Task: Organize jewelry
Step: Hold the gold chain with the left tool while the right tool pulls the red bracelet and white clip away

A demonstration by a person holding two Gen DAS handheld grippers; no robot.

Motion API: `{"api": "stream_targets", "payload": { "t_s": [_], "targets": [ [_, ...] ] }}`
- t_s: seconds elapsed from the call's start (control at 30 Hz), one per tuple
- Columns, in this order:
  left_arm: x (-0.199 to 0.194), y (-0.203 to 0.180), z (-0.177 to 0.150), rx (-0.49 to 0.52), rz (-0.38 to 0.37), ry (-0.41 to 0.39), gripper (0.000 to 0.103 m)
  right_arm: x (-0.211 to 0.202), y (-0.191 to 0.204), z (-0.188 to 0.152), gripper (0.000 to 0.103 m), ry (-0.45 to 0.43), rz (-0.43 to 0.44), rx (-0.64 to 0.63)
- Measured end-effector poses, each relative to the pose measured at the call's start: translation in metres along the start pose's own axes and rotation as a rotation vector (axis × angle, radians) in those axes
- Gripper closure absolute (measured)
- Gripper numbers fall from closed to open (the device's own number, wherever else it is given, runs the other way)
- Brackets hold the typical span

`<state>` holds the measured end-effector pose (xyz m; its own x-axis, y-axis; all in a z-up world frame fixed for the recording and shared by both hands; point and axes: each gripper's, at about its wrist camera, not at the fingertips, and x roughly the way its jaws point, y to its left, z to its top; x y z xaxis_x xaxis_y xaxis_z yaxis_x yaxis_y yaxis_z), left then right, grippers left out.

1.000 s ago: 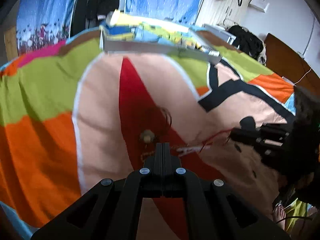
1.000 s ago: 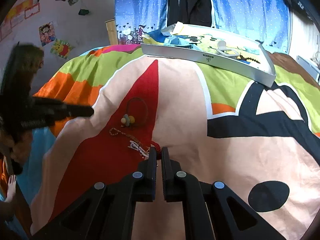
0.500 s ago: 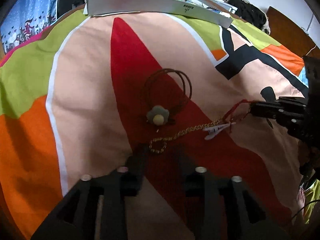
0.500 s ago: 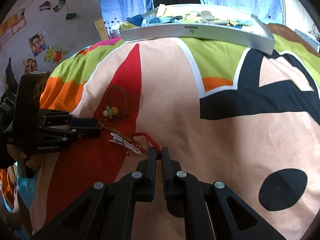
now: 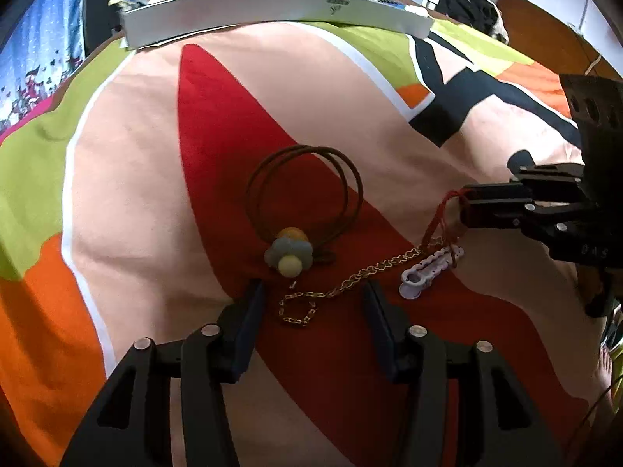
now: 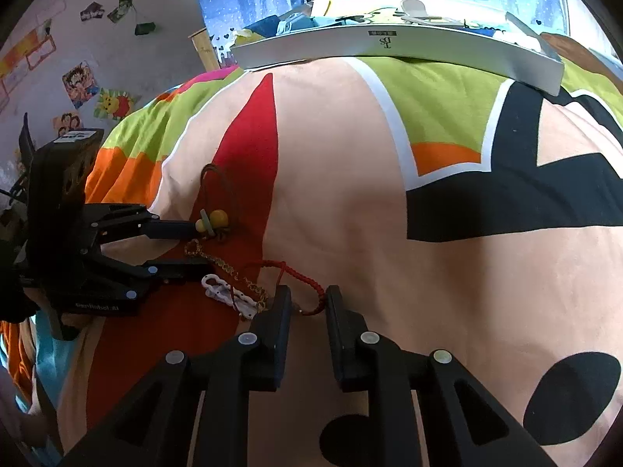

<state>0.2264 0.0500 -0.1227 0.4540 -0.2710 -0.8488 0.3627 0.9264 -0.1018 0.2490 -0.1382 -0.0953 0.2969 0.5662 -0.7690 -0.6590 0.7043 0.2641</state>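
- Chain point(image 5: 342, 282) lies limp on the bedspread point(image 5: 136, 163), coiled end between the wide-open left claw point(image 5: 311, 292); pinch that light, slippery coil.
- Right claw point(image 6: 307, 303), at three o'clock, spread around the red cord point(image 6: 303, 276).

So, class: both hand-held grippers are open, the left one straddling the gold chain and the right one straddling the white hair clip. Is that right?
Not quite. The right hand-held gripper straddles the red cord bracelet, not the white hair clip, which lies beside it; the right wrist view shows this. The rest holds: both are open, and the left hand-held gripper straddles the gold chain.
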Motion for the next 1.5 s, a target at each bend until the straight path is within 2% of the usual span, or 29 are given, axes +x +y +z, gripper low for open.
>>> {"api": "stream_targets", "payload": {
  "t_s": [0.03, 0.1, 0.13, 0.2, 0.23, 0.33, 0.47, 0.83, 1.03, 1.17, 1.27, 1.37, 1.5],
  "targets": [
    [0.001, -0.001, 0.0, 0.009, -0.003, 0.005, 0.072, 0.0, 0.001, 0.0, 0.086, 0.001, -0.003, -0.005],
    [0.003, -0.005, 0.0, 0.028, -0.004, 0.016, 0.08, 0.0, 0.004, 0.0, 0.089, -0.001, -0.018, -0.014],
    [0.003, -0.007, -0.001, 0.038, 0.003, 0.018, 0.08, 0.0, 0.004, -0.001, 0.095, -0.002, -0.023, -0.018],
    [0.004, -0.009, -0.001, 0.05, 0.019, 0.022, 0.082, -0.002, 0.004, -0.002, 0.096, -0.006, -0.034, -0.022],
    [0.004, -0.01, -0.001, 0.053, 0.031, 0.026, 0.088, -0.004, 0.004, -0.003, 0.096, -0.015, -0.046, -0.023],
    [0.002, -0.015, -0.003, 0.067, 0.082, 0.028, 0.09, -0.012, 0.004, -0.004, 0.097, -0.047, -0.095, -0.032],
    [-0.004, -0.016, -0.008, 0.046, 0.13, 0.009, 0.09, -0.024, -0.001, -0.004, 0.098, -0.082, -0.116, -0.017],
    [-0.054, -0.022, -0.008, 0.005, 0.174, -0.142, 0.091, -0.042, 0.011, 0.002, 0.098, -0.134, -0.176, -0.054],
    [-0.074, -0.026, -0.001, -0.013, 0.166, -0.199, 0.091, -0.048, 0.011, 0.0, 0.098, -0.133, -0.215, -0.052],
    [-0.074, -0.036, -0.002, 0.008, 0.14, -0.194, 0.091, -0.045, 0.005, 0.0, 0.098, -0.115, -0.235, -0.02],
    [-0.074, -0.043, -0.003, 0.007, 0.116, -0.199, 0.091, -0.045, 0.011, 0.002, 0.098, -0.122, -0.189, -0.034],
    [-0.073, -0.046, 0.007, -0.008, 0.092, -0.213, 0.091, -0.04, 0.027, 0.004, 0.098, -0.112, -0.15, -0.1],
    [-0.086, -0.044, 0.027, -0.029, 0.093, -0.275, 0.091, -0.032, 0.051, 0.002, 0.098, -0.092, -0.128, -0.197]
  ]
}}
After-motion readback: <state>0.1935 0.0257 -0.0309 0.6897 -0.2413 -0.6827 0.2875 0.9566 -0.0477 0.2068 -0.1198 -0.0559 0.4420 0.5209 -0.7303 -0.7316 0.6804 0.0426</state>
